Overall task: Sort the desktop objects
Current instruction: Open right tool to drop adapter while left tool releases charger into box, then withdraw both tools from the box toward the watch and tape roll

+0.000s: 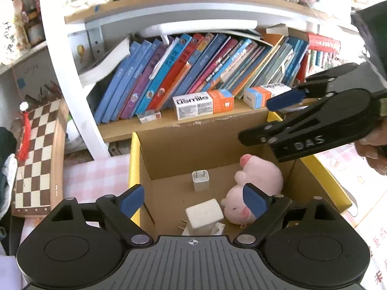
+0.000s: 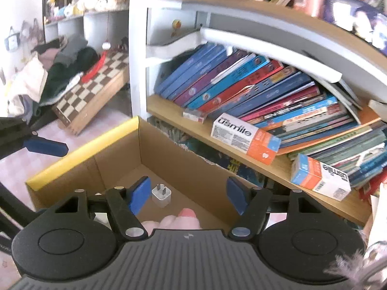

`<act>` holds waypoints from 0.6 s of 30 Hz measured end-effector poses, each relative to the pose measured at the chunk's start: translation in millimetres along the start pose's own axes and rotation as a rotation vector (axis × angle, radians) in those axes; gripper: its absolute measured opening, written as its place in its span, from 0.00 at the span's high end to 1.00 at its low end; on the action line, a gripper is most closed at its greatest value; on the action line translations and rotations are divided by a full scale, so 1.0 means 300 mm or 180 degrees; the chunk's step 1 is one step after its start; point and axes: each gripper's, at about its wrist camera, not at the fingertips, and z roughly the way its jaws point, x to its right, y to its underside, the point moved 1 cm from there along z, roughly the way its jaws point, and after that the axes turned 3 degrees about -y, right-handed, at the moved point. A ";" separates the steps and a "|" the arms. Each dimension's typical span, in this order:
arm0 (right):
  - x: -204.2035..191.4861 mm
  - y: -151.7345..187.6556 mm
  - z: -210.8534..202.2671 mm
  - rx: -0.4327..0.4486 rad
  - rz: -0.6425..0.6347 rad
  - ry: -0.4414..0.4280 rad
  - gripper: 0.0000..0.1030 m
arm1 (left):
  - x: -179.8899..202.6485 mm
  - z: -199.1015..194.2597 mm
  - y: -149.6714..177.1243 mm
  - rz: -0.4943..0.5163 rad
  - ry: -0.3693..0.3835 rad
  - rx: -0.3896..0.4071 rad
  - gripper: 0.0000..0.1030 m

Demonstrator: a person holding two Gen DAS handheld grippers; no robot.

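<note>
An open cardboard box with yellow rims [image 1: 134, 159] stands in front of the bookshelf. On its floor lie a pink plush pig [image 1: 258, 181], a small white plug charger [image 1: 200, 180] and a larger white adapter [image 1: 204, 213]. My left gripper [image 1: 192, 192] hangs above the box, open, with nothing between its blue pads. My right gripper [image 1: 263, 118] hovers over the box's right side, also open and empty. In the right wrist view my right gripper [image 2: 187, 186] is above the small charger [image 2: 161, 195] and the plush pig [image 2: 180, 218], over the same box [image 2: 79, 154].
A shelf of leaning books [image 1: 193, 72] runs behind the box, with two usmile cartons [image 1: 203, 104] and a small packet on its board. A chessboard case [image 1: 36, 159] leans at the left. A pink checked cloth [image 1: 96, 176] covers the desk.
</note>
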 end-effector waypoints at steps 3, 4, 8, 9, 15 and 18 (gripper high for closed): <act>-0.014 0.011 -0.057 0.0077 0.0012 0.0028 0.31 | -0.001 -0.030 0.004 -0.0024 -0.0016 0.0048 0.08; -0.020 0.016 -0.076 0.0102 0.0011 0.0043 0.31 | -0.002 -0.041 0.004 -0.0036 -0.0021 0.0064 0.08; -0.043 0.044 -0.148 0.0195 0.0009 0.0113 0.28 | -0.009 -0.096 0.004 -0.0070 -0.0019 0.0163 0.08; -0.048 0.052 -0.165 0.0211 0.0017 0.0129 0.28 | -0.011 -0.108 0.004 -0.0075 -0.0015 0.0189 0.07; -0.078 0.114 -0.265 0.0285 0.0124 0.0201 0.27 | -0.022 -0.191 0.005 -0.0110 -0.0030 0.0346 0.06; -0.095 0.147 -0.309 0.0301 0.0179 0.0236 0.26 | -0.026 -0.230 0.008 -0.0131 -0.0028 0.0422 0.06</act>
